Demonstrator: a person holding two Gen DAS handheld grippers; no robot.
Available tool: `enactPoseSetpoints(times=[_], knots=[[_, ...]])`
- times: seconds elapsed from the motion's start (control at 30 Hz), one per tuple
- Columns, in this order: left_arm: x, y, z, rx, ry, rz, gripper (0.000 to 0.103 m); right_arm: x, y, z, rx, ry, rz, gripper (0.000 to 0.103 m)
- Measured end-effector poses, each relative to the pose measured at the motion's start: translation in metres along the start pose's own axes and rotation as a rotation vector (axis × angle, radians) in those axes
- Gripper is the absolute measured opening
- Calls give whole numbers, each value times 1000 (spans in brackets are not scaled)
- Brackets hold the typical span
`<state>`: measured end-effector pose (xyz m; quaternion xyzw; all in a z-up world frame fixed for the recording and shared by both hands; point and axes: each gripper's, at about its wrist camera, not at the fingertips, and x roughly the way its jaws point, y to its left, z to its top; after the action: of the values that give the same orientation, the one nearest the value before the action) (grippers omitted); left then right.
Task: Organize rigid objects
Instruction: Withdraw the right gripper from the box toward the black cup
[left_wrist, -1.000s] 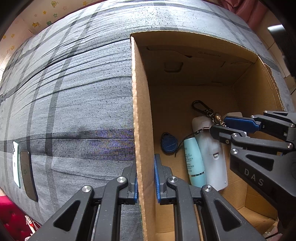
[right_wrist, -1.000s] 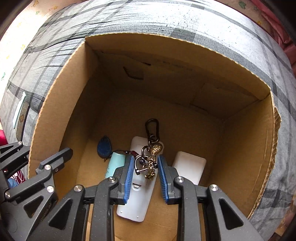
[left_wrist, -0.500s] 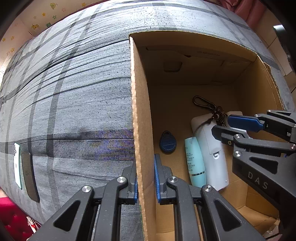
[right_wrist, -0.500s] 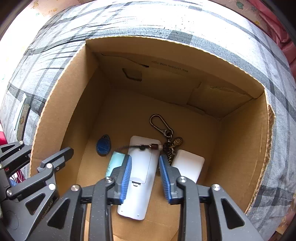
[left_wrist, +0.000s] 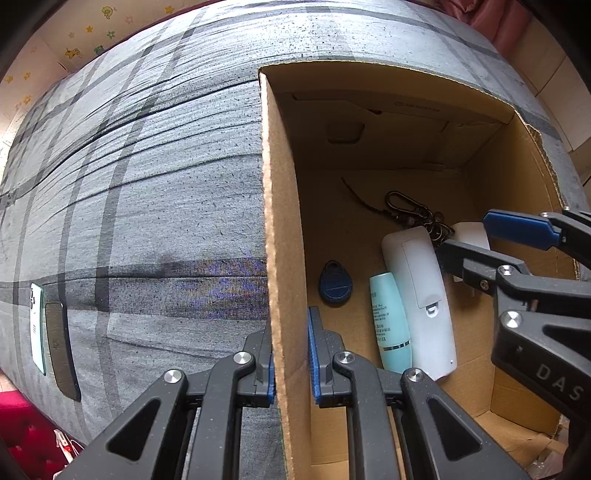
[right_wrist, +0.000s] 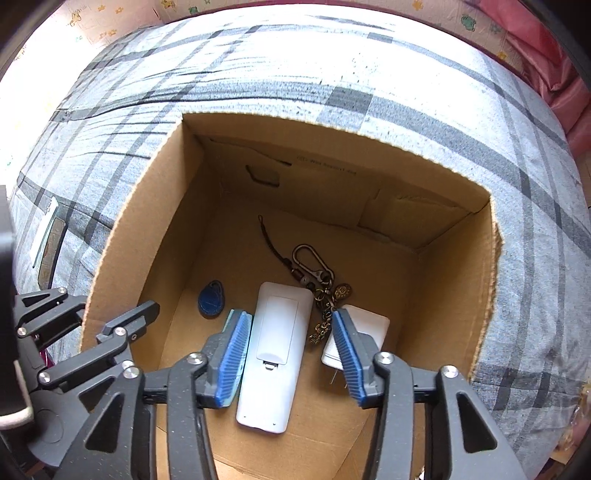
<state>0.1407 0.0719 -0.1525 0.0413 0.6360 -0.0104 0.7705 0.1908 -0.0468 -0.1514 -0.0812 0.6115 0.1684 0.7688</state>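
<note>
An open cardboard box (left_wrist: 280, 221) (right_wrist: 454, 295) stands on a grey plaid bedspread. On its floor lie a white remote (right_wrist: 277, 343) (left_wrist: 421, 291), a teal tube (left_wrist: 389, 317), a blue key fob (right_wrist: 210, 302) (left_wrist: 335, 284), a flat white item (right_wrist: 373, 328) and a keychain with a carabiner (right_wrist: 314, 266) (left_wrist: 410, 210). My left gripper (left_wrist: 291, 354) is shut on the box's left wall. Above the remote, inside the box, hangs my right gripper (right_wrist: 290, 350) (left_wrist: 491, 240). Its jaws are opening with nothing held between them.
The bedspread (right_wrist: 295, 74) surrounds the box on all sides. A white phone (left_wrist: 37, 328) and a dark flat thing (left_wrist: 61, 343) lie on it far left. Red fabric (left_wrist: 22, 435) shows at the lower left, pink fabric (right_wrist: 546, 55) at the upper right.
My right gripper let go of the keychain, which now lies on the box floor by the remote's top. Its jaws widened and it rose a little. The left gripper kept its grip.
</note>
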Motion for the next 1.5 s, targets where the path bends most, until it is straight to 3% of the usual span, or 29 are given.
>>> enactPoseSetpoints(times=[0.23,0.37,0.7,1.1,1.5], knots=[[0,-1,0,3,-1,5,14,-20,-1,-2,5,-44,-26,80],[0,-3,0,9,-4,10,14,-30,-3,0,24,-66,-33,82],[-2,-5,0,16,-6,16,14,-60,-16,-4,54,-128,-36,101],[-3,-8,0,22,-8,20,14,-93,-50,-25,138,-169,-73,101],[-4,-8,-1,25,-10,17,14,-118,-96,-68,240,-168,-114,101]])
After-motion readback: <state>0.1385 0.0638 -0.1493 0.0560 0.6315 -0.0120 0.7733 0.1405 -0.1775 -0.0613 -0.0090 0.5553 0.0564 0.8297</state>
